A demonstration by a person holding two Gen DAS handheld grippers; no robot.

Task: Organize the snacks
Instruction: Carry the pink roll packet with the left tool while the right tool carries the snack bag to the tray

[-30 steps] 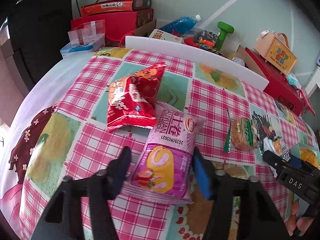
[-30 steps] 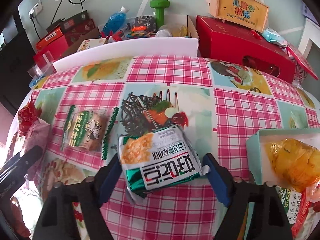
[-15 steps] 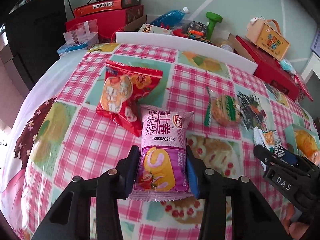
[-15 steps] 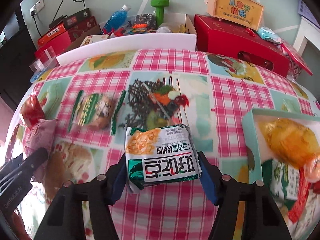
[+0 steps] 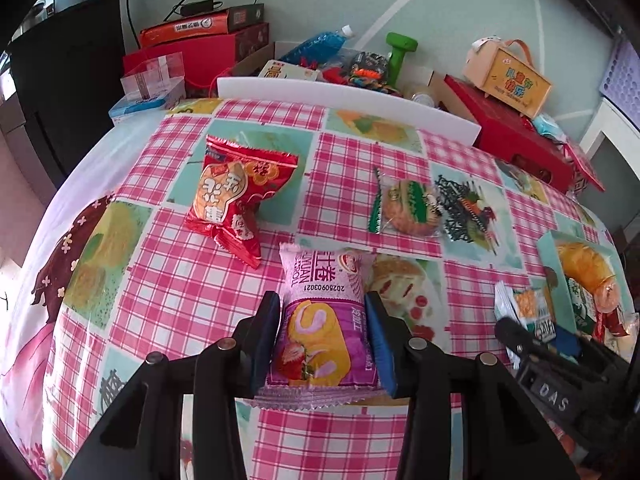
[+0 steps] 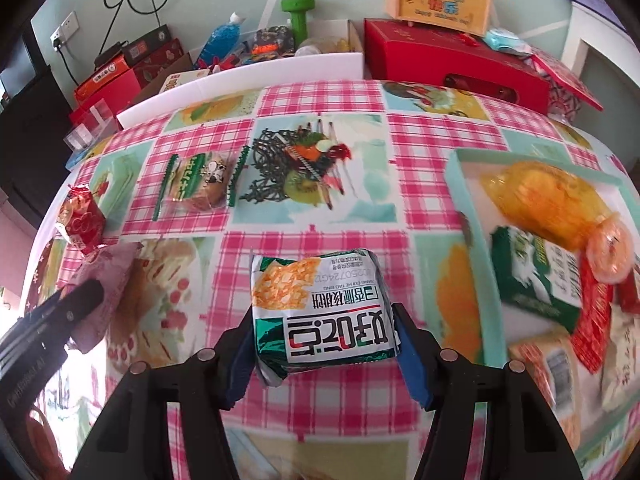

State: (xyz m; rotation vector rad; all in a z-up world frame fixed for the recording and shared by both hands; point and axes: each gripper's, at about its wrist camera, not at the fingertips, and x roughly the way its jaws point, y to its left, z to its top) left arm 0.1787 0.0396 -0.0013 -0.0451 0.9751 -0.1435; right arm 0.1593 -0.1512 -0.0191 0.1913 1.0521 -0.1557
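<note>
On the checked worktop, a purple swiss-roll packet is pinched across its width by the left gripper, its long axis running straight ahead along the fingers. To the right, a green-and-white biscuit packet is clamped between the closing fingers of the right gripper. The teal tray lies right of both packets and is nearer the right hand, so that packet is judged likeliest to be delivered first.
</note>
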